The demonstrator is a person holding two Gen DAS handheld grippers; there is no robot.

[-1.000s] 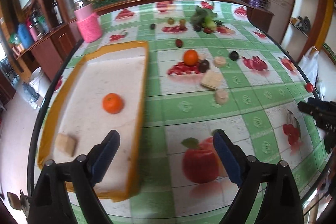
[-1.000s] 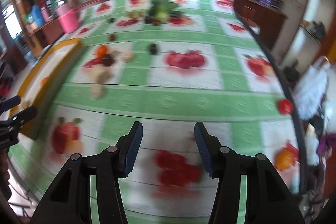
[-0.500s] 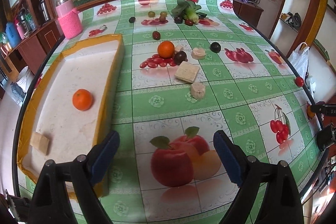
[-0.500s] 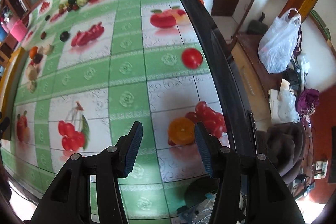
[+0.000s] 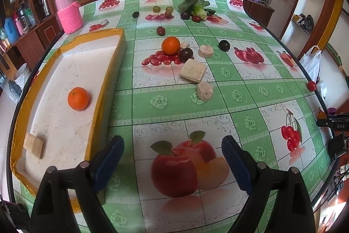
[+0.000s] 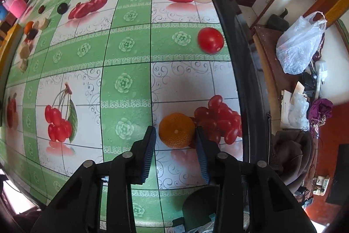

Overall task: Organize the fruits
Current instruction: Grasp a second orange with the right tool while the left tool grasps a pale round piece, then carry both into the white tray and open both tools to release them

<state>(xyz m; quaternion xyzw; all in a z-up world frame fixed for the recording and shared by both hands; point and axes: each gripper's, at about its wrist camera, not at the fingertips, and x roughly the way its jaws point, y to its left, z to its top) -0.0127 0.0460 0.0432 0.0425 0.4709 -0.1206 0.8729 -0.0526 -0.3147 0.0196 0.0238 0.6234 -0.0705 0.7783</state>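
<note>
In the left wrist view a yellow-rimmed white tray (image 5: pixel 102 88) holds an orange (image 5: pixel 78 98) and a wafer piece (image 5: pixel 33 145). Another orange (image 5: pixel 170 45), dark plums (image 5: pixel 186 54), a wafer block (image 5: pixel 193 70) and pale cake pieces (image 5: pixel 204 91) lie on the fruit-print tablecloth. My left gripper (image 5: pixel 172 158) is open and empty above the printed apple. In the right wrist view my right gripper (image 6: pixel 176 137) is open, its pads on either side of an orange (image 6: pixel 176 132) near the table's right edge. A red tomato (image 6: pixel 210 40) lies beyond it.
A pink knitted container (image 5: pixel 70 14) and leafy greens (image 5: pixel 194 6) with small fruits stand at the far end. The table's dark edge (image 6: pixel 246 71) runs right of the orange. A white plastic bag (image 6: pixel 298 45) and clutter lie on the floor.
My right gripper has swung from the table's middle to its right edge and lowered around the orange. My left gripper has drifted right, off the tray, and stays open.
</note>
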